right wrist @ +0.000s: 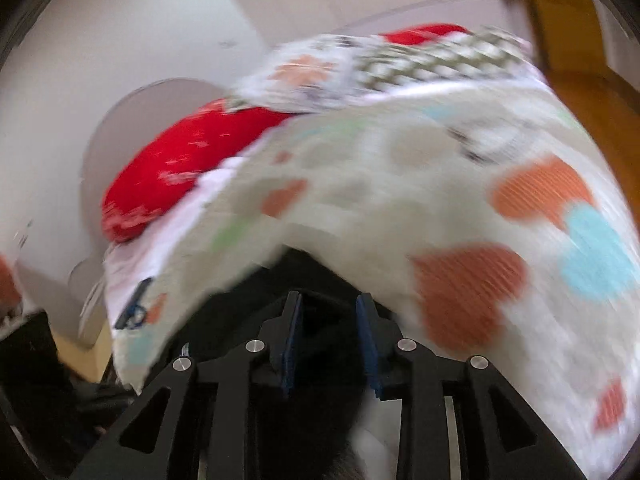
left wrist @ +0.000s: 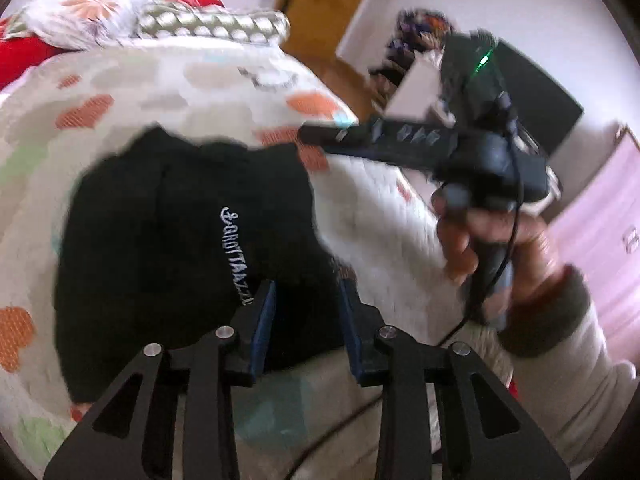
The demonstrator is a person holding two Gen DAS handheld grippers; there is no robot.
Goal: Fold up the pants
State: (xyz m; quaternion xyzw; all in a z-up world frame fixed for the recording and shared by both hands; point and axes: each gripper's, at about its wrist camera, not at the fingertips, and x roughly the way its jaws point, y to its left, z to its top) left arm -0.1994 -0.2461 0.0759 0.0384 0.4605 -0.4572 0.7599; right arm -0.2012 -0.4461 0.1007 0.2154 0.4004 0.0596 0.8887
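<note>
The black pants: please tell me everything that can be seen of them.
The black pants are of soft, dark, knit-looking fabric with white lettering running down one part. They lie bunched on the patterned bedspread. Black fabric shows between the left gripper fingers, also between the right gripper fingers; blur hides whether the pads press.

Open bedspread [left wrist: 208, 76] is left beyond the black pants [left wrist: 172, 240]. The far end is blocked by piled pillows [left wrist: 132, 12]. The right side is occupied by the right gripper [left wrist: 320, 136].
</note>
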